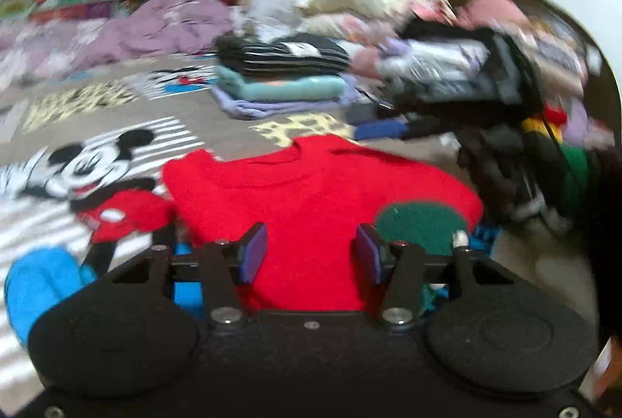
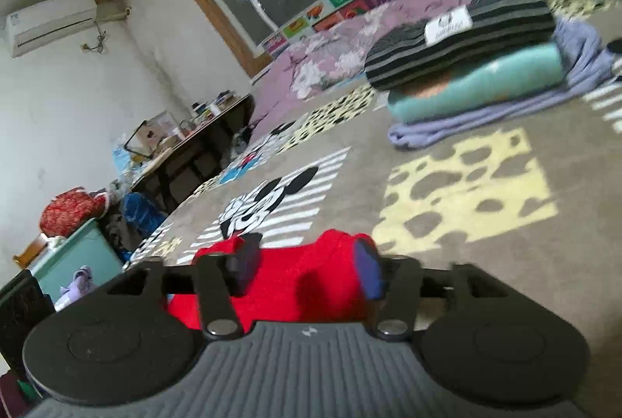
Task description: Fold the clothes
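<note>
A red sweater [image 1: 311,192] with a green patch [image 1: 420,227] lies flat on the Mickey Mouse bedspread [image 1: 116,161], neck away from me. My left gripper [image 1: 311,254] is open just above its near part, purple pads spread apart. The right gripper shows in the left wrist view [image 1: 447,83] beyond the sweater's right side, blurred. In the right wrist view my right gripper [image 2: 307,270] is open with the red sweater [image 2: 303,278] between and under its fingers; I cannot tell if it touches.
A stack of folded clothes [image 1: 283,76] sits behind the sweater, striped black on top, teal and lilac below; it also shows in the right wrist view [image 2: 474,68]. A heap of unfolded clothes [image 1: 388,2] lies at the back right. A purple quilt [image 1: 155,29] lies by the window.
</note>
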Motion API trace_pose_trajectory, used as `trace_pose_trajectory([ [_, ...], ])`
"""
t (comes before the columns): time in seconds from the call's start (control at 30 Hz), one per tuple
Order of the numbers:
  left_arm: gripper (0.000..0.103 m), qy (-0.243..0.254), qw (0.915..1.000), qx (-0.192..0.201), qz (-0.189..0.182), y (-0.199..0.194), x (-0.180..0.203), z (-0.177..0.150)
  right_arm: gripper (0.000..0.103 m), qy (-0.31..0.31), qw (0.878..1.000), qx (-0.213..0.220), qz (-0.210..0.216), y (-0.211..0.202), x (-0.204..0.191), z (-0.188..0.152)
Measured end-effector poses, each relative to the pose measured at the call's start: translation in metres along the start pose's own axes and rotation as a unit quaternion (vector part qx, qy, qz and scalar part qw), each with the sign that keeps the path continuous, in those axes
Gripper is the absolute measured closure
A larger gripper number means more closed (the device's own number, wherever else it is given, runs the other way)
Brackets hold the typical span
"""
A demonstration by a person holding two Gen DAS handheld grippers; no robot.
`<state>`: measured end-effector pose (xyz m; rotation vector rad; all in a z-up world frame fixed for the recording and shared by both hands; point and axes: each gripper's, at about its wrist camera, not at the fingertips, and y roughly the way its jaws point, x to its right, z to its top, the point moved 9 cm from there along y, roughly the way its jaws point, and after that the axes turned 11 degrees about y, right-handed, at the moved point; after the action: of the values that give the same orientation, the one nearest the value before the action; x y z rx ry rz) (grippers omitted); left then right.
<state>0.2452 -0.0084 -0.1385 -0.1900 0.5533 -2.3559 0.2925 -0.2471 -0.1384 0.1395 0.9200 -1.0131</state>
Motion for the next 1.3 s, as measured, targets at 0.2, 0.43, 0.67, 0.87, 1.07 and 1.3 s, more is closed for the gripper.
trace_pose_trajectory([
  [0.2,0.049,-0.176,0.9821,0.021,0.063,-0.016,-0.043,-0.007,0.042,0.068,0.997,-0.003,-0.022,-0.028,0.012,-0.014],
  [0.43,0.053,-0.125,0.9869,0.076,0.067,-0.043,-0.007,0.021,0.046,-0.029,0.999,0.028,-0.025,-0.069,-0.027,-0.05],
  [0.67,0.054,-0.009,0.9965,-0.038,0.074,-0.008,0.035,-0.011,0.046,-0.168,0.983,-0.031,-0.063,-0.049,-0.05,-0.096],
  [0.87,0.052,-0.041,0.9954,-0.036,0.078,-0.009,0.026,-0.018,0.046,-0.171,0.983,-0.031,-0.059,-0.053,-0.052,-0.098],
  [1.07,0.052,-0.127,0.9875,-0.001,0.093,-0.033,0.014,-0.014,0.047,-0.075,0.996,-0.007,-0.048,-0.07,-0.037,-0.082],
  [1.3,0.032,-0.291,0.9529,-0.002,0.086,-0.035,-0.017,-0.036,0.02,0.099,0.994,-0.026,-0.034,-0.052,0.002,-0.072],
])
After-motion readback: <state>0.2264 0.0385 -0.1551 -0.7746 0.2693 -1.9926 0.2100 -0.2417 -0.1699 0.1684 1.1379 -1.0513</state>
